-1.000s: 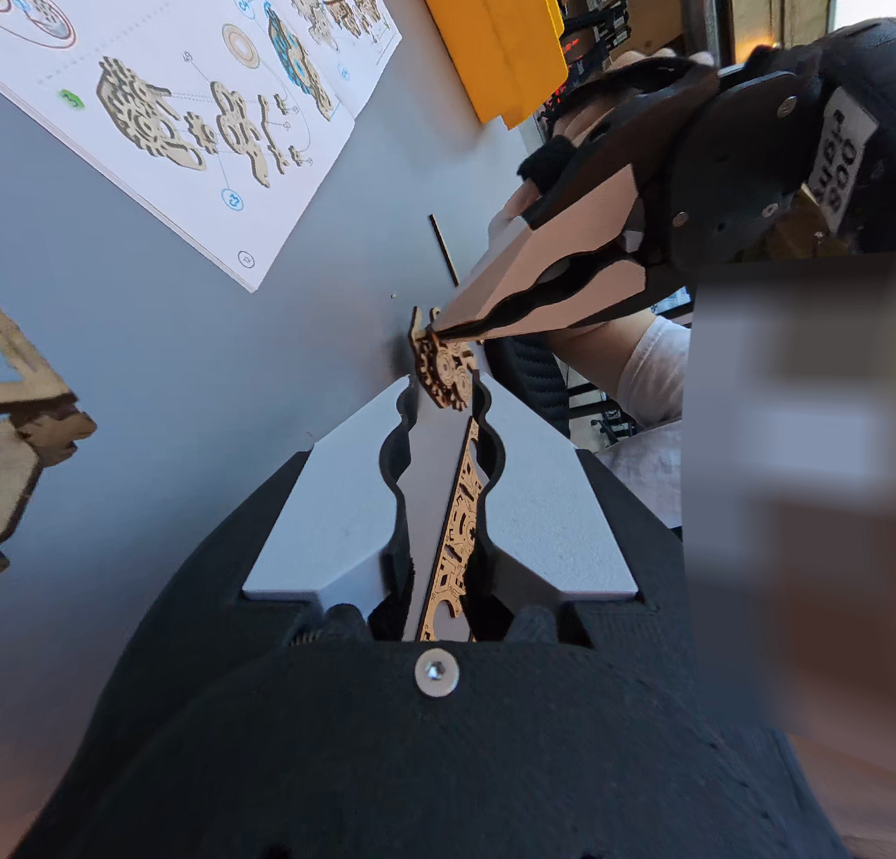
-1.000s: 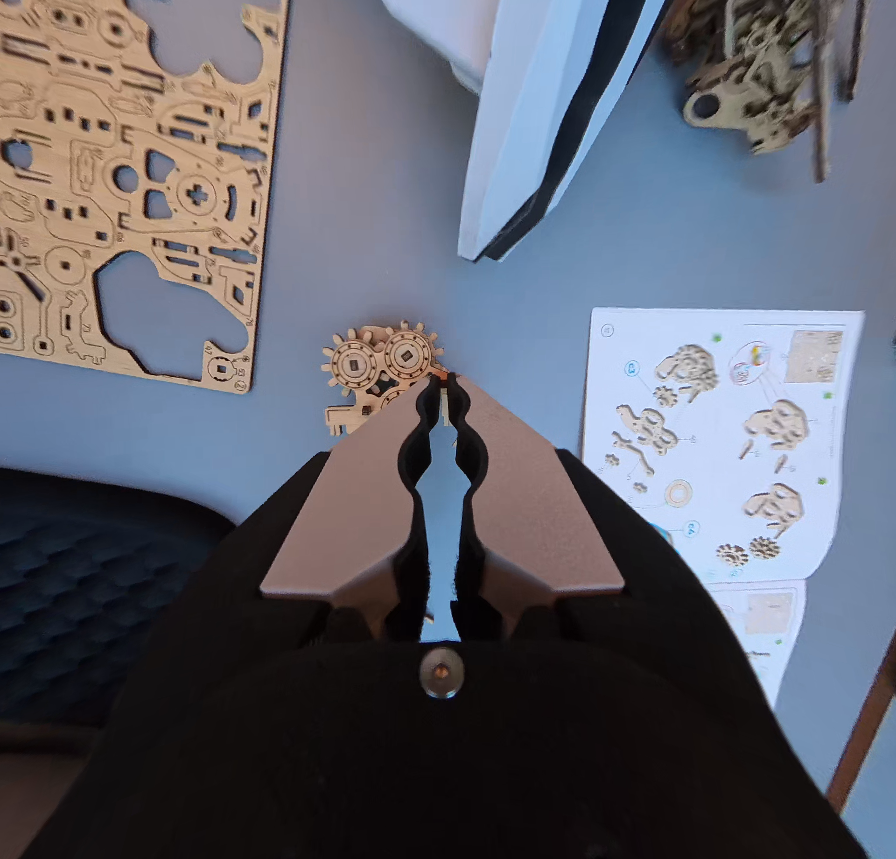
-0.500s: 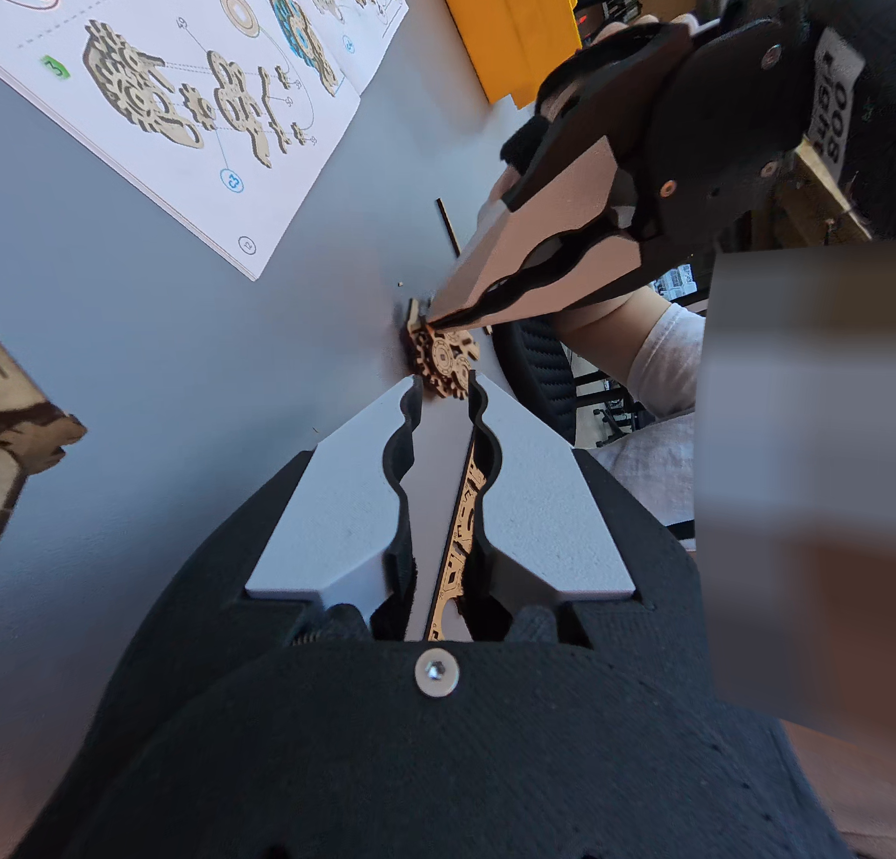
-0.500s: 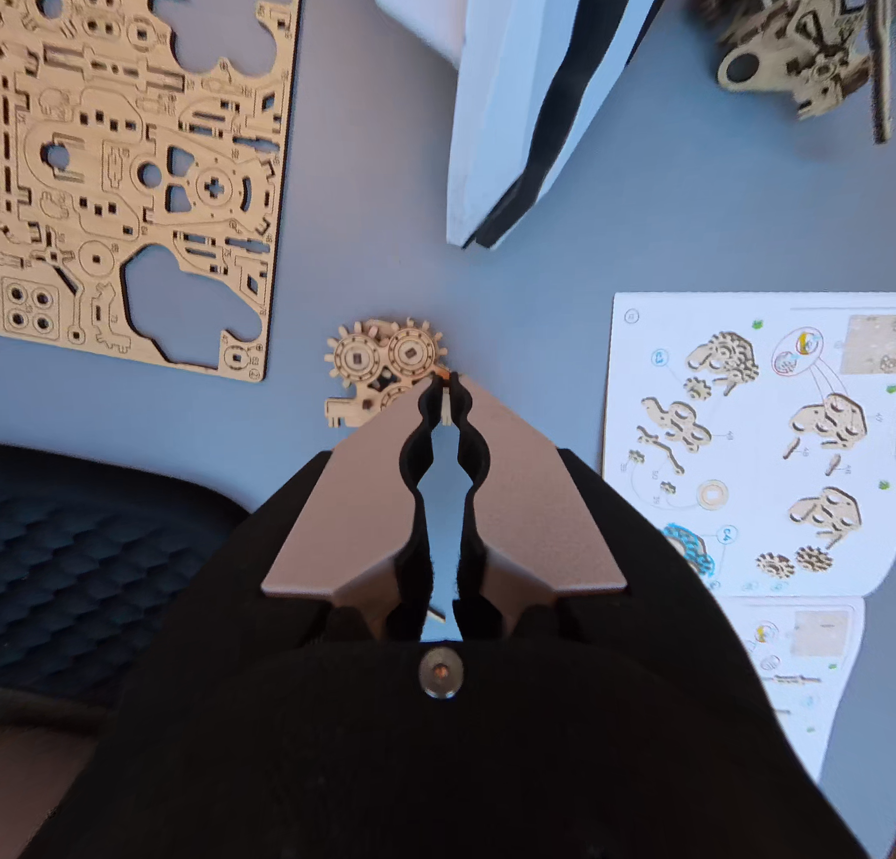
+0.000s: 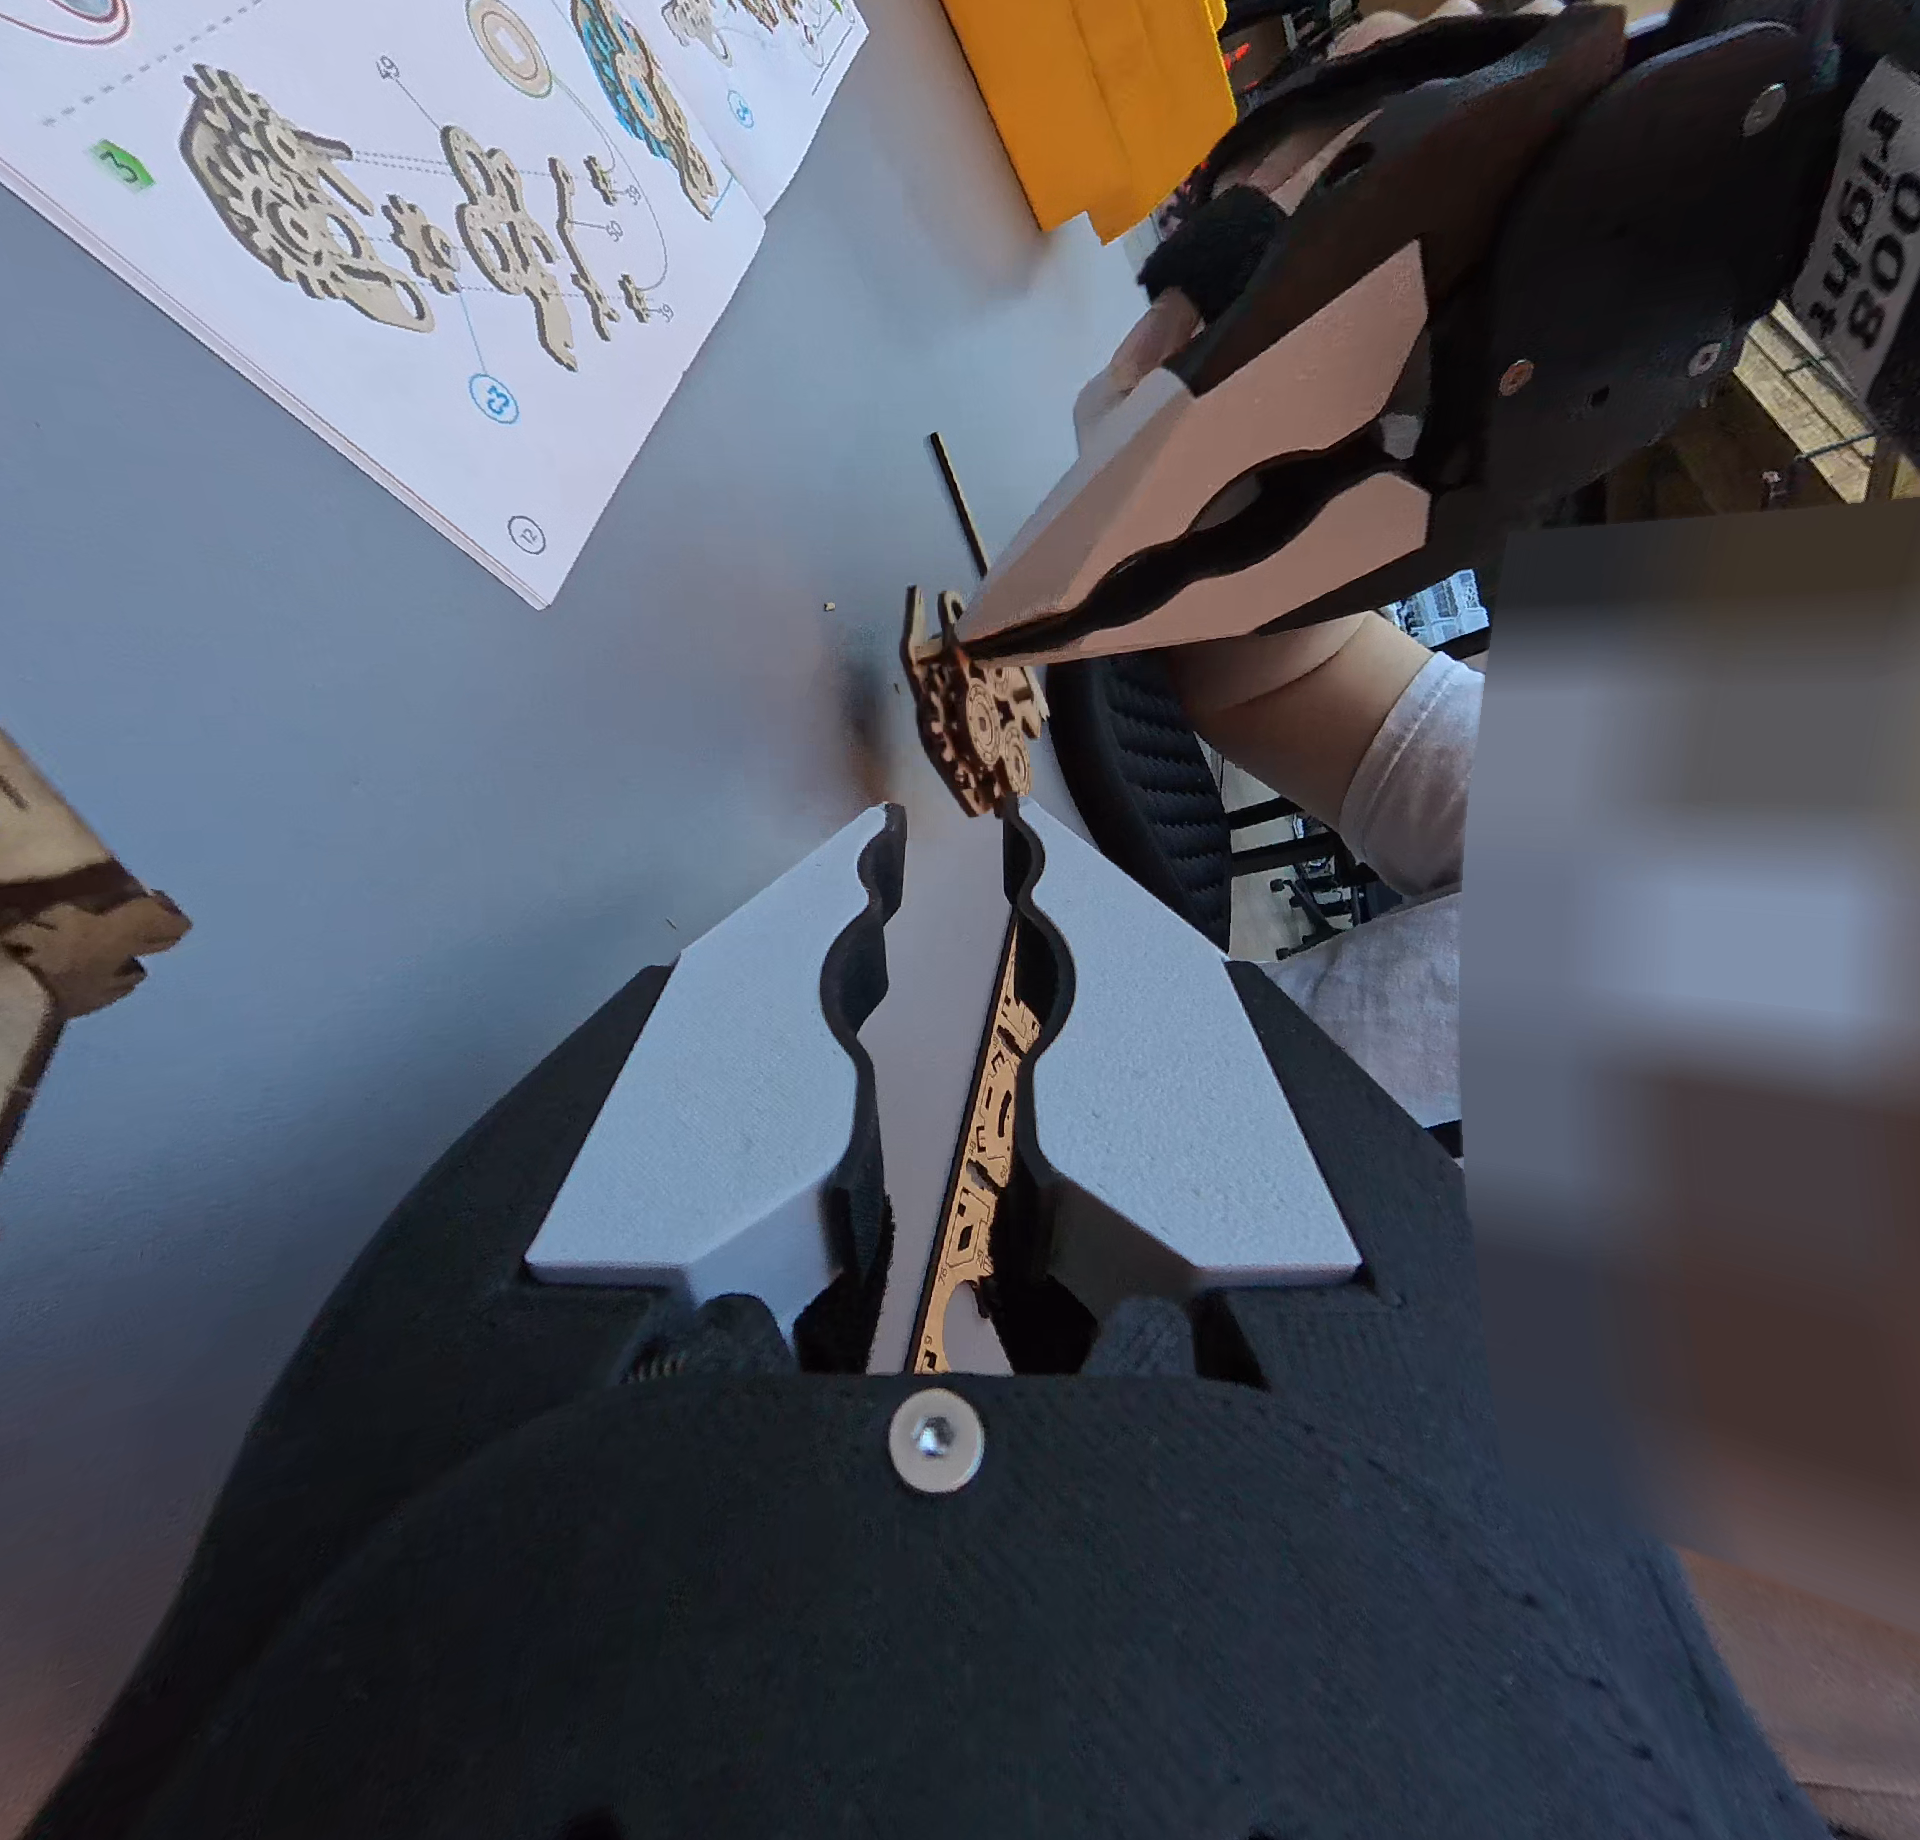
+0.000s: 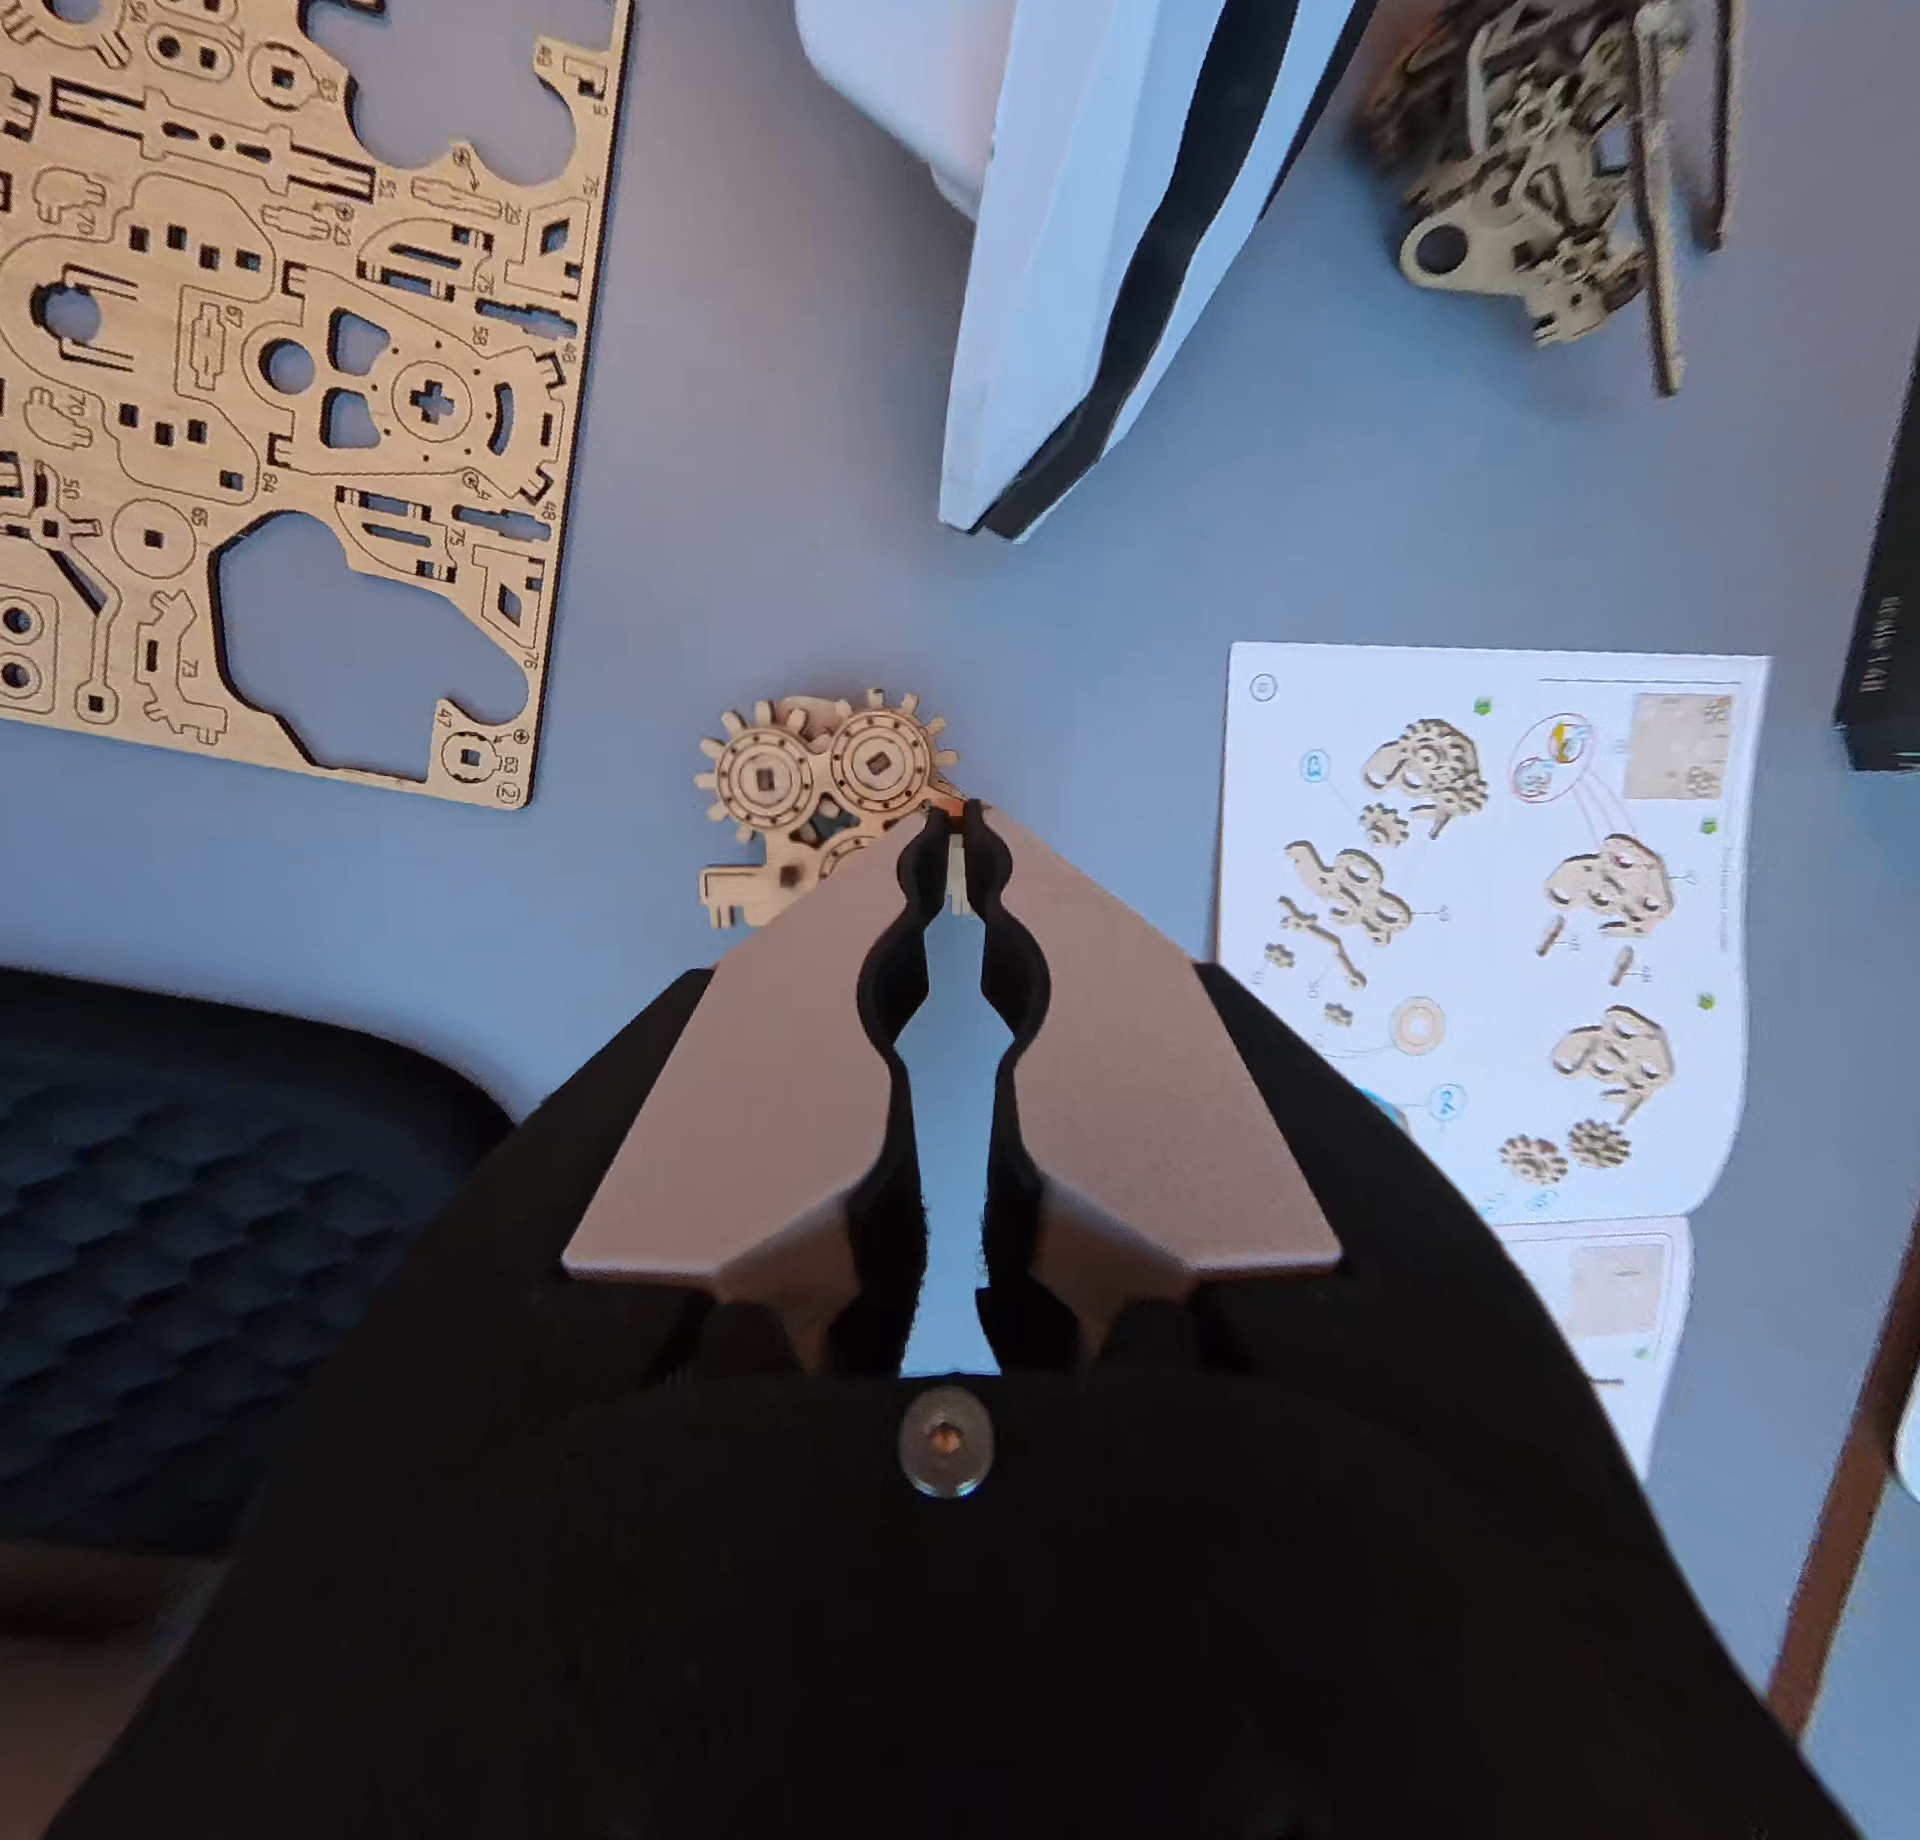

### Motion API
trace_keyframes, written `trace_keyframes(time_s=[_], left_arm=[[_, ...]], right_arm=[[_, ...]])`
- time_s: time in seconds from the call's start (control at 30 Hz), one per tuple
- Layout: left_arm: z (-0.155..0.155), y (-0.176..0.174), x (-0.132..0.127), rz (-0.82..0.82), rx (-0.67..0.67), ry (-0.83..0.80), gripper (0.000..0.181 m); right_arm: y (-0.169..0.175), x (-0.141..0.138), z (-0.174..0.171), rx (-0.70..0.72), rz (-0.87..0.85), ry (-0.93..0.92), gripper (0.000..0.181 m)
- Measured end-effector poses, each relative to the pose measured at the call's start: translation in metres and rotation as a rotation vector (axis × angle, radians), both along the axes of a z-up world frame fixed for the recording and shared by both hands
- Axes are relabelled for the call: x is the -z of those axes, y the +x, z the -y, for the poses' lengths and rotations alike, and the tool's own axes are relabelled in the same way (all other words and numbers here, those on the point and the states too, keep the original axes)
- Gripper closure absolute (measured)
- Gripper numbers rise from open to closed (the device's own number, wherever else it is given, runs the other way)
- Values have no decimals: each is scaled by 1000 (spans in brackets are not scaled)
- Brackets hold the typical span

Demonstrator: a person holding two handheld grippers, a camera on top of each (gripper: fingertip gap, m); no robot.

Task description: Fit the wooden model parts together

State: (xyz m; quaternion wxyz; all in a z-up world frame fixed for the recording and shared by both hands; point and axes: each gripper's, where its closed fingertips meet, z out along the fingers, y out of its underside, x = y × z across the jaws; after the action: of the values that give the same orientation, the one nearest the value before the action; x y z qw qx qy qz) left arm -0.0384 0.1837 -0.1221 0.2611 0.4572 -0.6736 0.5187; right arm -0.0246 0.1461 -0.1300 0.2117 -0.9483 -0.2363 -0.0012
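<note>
A small wooden gear assembly (image 6: 821, 782) with two toothed wheels sits over the grey table (image 6: 727, 564). My right gripper (image 6: 958, 819) is shut on a small tab at its right edge. In the left wrist view the right gripper (image 5: 961, 637) pinches the top of the assembly (image 5: 977, 720), which appears edge-on. My left gripper (image 5: 951, 819) is open and empty, with its tips just short of the assembly. It also shows in the right wrist view (image 6: 977, 528), beyond the gears. A laser-cut wooden parts sheet (image 6: 312, 336) lies at the left.
An instruction booklet (image 6: 1486, 917) lies to the right of the gears and shows in the left wrist view (image 5: 416, 180). A part-built wooden model (image 6: 1538, 149) is at the far right. A yellow bin (image 5: 1091, 55), a thin black stick (image 5: 961, 507) and a black chair (image 6: 208, 1219) are nearby.
The right gripper keeps its hold on the gear assembly. The left gripper has drawn back slightly, so a small gap shows between its tips and the assembly.
</note>
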Motion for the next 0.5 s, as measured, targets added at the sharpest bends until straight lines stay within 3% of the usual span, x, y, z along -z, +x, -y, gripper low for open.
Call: trace_keyframes(time_s=[0.07,0.17,0.27,0.37,0.5], left_arm=[[0,0,1,-1,-2,1,165],[1,-1,1,-5,4,0,165],[2,-1,1,0,8,4,164],[2,-2,0,-1,9,2,165],[1,-1,-1,7,4,3,165]], right_arm=[[3,21,4,12,-21,-76,181],[4,2,0,4,15,-16,180],[3,20,2,23,-20,-67,180],[6,7,2,7,45,-40,180],[1,15,1,24,-21,-77,180]])
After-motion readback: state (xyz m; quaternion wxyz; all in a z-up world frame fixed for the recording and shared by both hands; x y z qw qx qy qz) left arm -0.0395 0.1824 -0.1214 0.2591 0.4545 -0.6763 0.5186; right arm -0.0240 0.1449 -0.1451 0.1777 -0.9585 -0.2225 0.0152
